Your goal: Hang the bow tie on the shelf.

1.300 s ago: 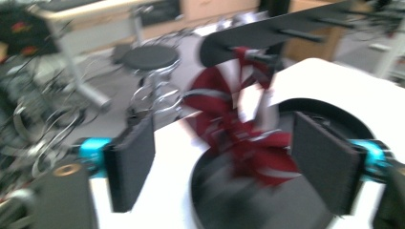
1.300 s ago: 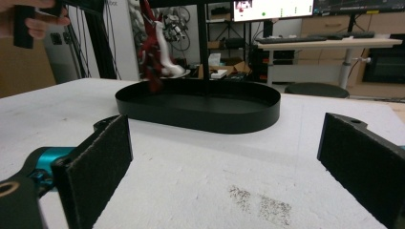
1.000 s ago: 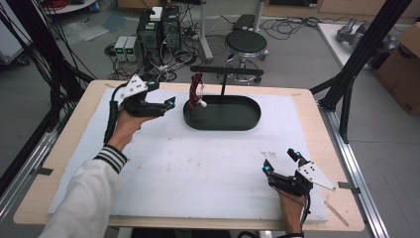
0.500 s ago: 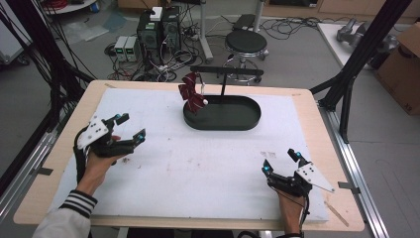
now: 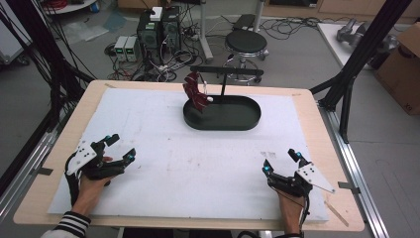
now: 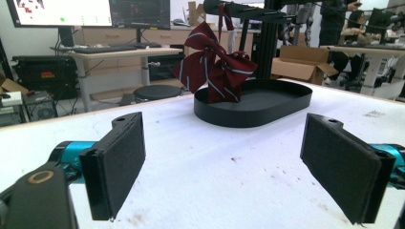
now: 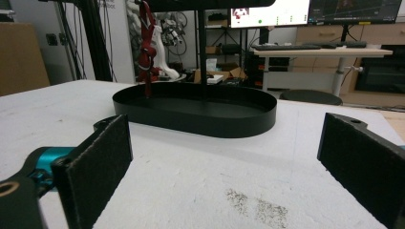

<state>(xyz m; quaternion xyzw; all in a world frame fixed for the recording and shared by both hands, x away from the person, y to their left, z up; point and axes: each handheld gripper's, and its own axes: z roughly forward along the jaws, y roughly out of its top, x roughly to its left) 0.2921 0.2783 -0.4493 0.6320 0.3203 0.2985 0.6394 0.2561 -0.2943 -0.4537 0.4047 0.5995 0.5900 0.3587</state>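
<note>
Nearest the person, the left gripper (image 5: 118, 150) sits low over the white mat (image 5: 163, 163) at its near left corner, jaws spread wide with nothing between them. The right gripper (image 5: 281, 161) rests at the near right corner, likewise wide open and empty. In the left gripper view the outer edge of its right-hand pad is cut off by the frame; in the right gripper view the lower ends of both pads run out of frame.

Count: two grippers, two hands, one mat, one black oval tray (image 5: 223, 121), one post with a crossbar (image 5: 226, 72), one dark red striped bow tie (image 5: 195, 92).

Well ahead of both grippers, near the far middle of the mat, stands the tray, its post rising from inside it. The bow tie hangs from the bar's left end, dangling over the tray's left part; in the right gripper view it shows edge-on as a thin red strip (image 7: 145, 43), and how it is fixed to the bar cannot be made out.

Compared with half a second earlier, the left gripper has drawn farther back toward the person and the table's near edge. The right gripper has stayed put. The bow tie hangs in much the same place.
</note>
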